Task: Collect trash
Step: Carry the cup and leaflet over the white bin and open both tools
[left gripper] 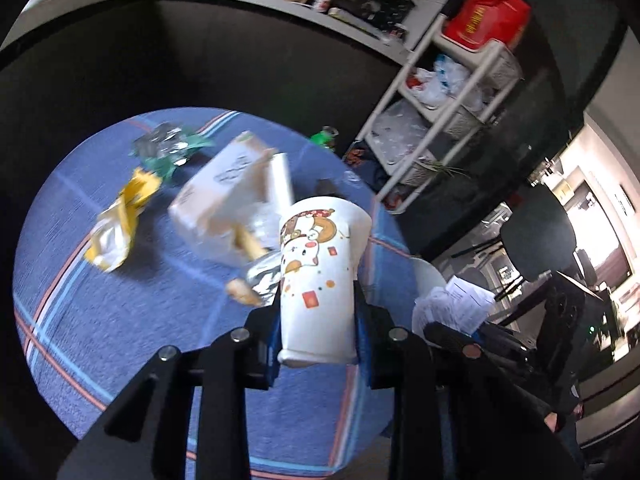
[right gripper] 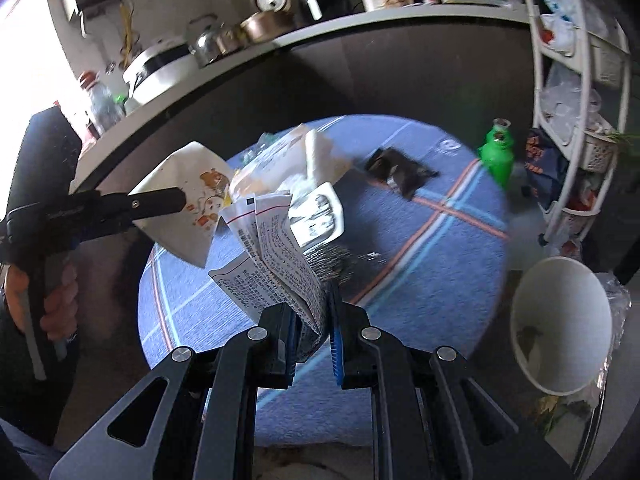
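My left gripper (left gripper: 316, 320) is shut on a white paper cup (left gripper: 318, 280) with cartoon prints and holds it above the round blue-clothed table (left gripper: 100, 320). In the right wrist view the same cup (right gripper: 188, 208) hangs squeezed in the left gripper at the left. My right gripper (right gripper: 312, 320) is shut on a folded printed paper leaflet (right gripper: 276, 256), lifted above the table. On the table lie a cardboard box (left gripper: 228, 184), a yellow wrapper (left gripper: 120, 224), a green-black wrapper (left gripper: 168, 148), a dark wrapper (right gripper: 400, 172) and a foil blister pack (right gripper: 320, 216).
A white bin (right gripper: 560, 320) with a plastic liner stands right of the table; it also shows in the left wrist view (left gripper: 432, 280) holding crumpled paper. A green bottle (right gripper: 496, 152) stands at the table's far edge. A white shelf rack (left gripper: 440, 120) and a counter (right gripper: 320, 28) stand behind.
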### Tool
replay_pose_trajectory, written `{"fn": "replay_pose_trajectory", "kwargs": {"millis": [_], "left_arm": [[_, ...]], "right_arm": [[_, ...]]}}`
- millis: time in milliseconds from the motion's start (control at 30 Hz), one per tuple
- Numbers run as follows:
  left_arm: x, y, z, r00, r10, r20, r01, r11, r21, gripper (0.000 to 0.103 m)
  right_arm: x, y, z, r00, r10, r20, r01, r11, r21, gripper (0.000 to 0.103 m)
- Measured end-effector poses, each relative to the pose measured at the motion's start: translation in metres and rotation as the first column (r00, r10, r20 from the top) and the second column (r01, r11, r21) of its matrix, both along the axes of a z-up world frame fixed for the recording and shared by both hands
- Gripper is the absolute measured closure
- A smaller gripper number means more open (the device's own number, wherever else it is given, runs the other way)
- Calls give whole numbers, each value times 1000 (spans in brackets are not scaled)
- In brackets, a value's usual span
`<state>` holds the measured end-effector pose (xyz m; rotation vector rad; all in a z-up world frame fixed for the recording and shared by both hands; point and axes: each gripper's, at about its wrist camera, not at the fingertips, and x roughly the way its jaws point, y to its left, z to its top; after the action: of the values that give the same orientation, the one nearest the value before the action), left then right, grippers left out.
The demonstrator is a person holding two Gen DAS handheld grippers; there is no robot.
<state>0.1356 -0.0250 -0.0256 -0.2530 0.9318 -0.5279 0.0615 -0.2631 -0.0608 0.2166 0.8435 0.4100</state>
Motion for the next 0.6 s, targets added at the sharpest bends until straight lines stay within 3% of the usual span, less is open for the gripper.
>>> {"fn": "replay_pose_trajectory", "kwargs": {"millis": [267,600], "left_arm": [[-1,-63,8,994,-106,19,106,994,3,73],[4,-169,-6,966,-259,-10,259,966,-13,73]], "right_arm": [[-8,-53,2,991,-131,20,131,991,29,91],[-26,-140,-12,943,-333,7,332,942,49,90]]}}
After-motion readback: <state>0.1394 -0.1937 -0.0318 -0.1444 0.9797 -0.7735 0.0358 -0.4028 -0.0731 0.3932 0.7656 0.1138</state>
